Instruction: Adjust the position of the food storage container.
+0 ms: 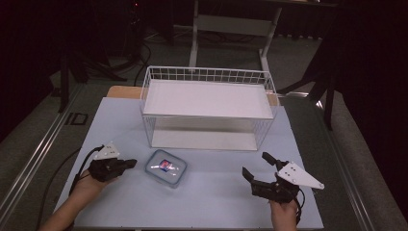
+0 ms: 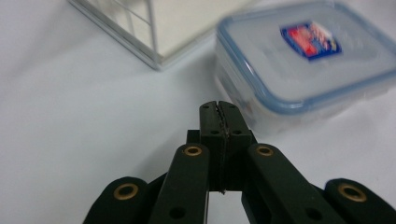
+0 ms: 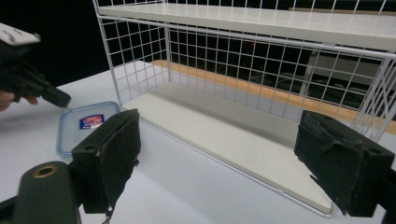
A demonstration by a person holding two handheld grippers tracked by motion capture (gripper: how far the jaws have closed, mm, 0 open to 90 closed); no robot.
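Both grippers sit low in the frame: left gripper (image 1: 129, 164) has jaws pressed together on nothing, right gripper (image 1: 255, 168) has them spread wide. Between them, left of centre, the lidded plastic container (image 1: 166, 167) lies before the white wire basket (image 1: 208, 77).

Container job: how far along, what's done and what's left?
Barely started. Done: nothing visibly; the lidded container sits on the table in front of the wire shelf rack, both shelves bare. In hand: nothing; the left gripper is shut beside the container, apart from it, and the right gripper waits open. Left, probably: gripping the container and moving it to the rack.
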